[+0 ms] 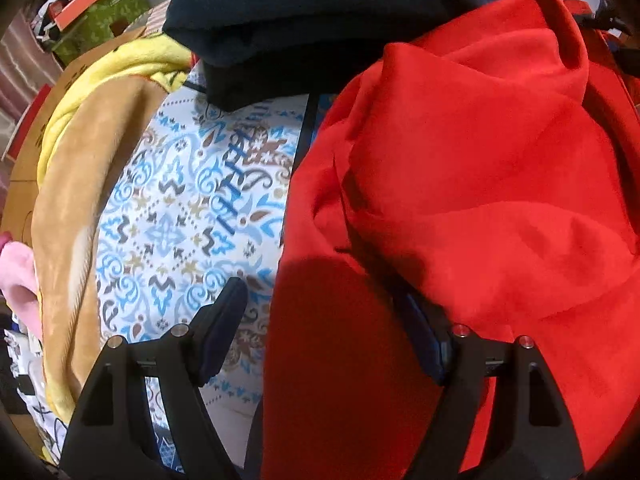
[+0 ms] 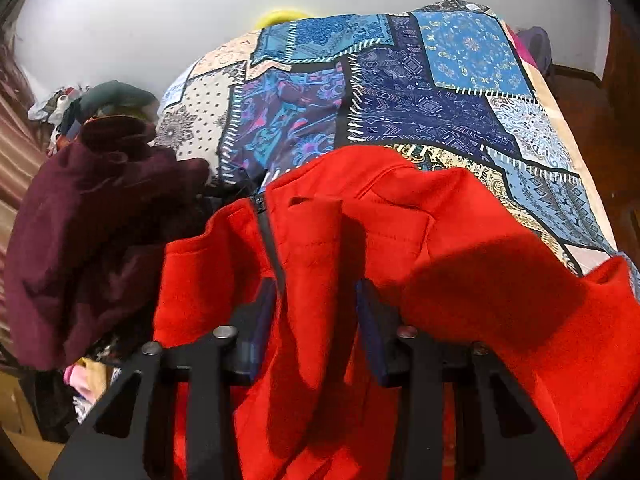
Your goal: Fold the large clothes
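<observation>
We are holding the left gripper [image 1: 320, 320] wide, empty; right gripper [image 2: 316, 320] part-closed astride the red jacket [image 2: 400, 240], grip uncertain; fleece may be slipping out.

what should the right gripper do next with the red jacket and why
Probably close the right gripper fully on the fold of the red jacket standing between its fingers: the jaws are only partly closed, the fabric is bunched on the patchwork bedspread, and the left gripper is open at its edge.
</observation>
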Demonstrator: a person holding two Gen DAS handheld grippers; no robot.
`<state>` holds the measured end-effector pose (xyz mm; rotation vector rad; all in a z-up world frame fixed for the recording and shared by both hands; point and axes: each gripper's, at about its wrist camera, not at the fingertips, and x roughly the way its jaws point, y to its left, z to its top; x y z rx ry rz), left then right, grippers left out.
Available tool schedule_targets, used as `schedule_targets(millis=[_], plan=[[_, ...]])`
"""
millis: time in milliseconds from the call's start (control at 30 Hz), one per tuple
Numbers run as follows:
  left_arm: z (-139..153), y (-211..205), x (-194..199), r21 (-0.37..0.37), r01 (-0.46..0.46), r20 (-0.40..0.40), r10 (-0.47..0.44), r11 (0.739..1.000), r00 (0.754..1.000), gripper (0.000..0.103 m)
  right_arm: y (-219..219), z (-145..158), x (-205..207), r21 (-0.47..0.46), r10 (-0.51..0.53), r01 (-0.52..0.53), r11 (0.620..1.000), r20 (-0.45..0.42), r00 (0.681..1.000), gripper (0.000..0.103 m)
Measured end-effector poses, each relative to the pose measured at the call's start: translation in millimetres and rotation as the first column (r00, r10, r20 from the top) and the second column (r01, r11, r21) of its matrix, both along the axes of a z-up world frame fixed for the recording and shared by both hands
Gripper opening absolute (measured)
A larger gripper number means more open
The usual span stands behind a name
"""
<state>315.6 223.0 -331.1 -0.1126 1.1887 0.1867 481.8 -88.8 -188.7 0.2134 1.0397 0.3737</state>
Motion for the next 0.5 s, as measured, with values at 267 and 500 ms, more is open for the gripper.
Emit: schedule_targets(millis=[267,500], plan=[[0,-5,18,0.018,0.008,0.006,-0.008,1.0,1.0,0.076,-3,64,-39,0.09,0.068,-0.085,0.992,0.173,0.983,0.003],[4,-21,22,-0.011,-0.02,0.004,0.02,1.0,1.0,0.076,-23,181,-115,0.01,0.098,-0.118,0.993,0.489,0.867,0.003]])
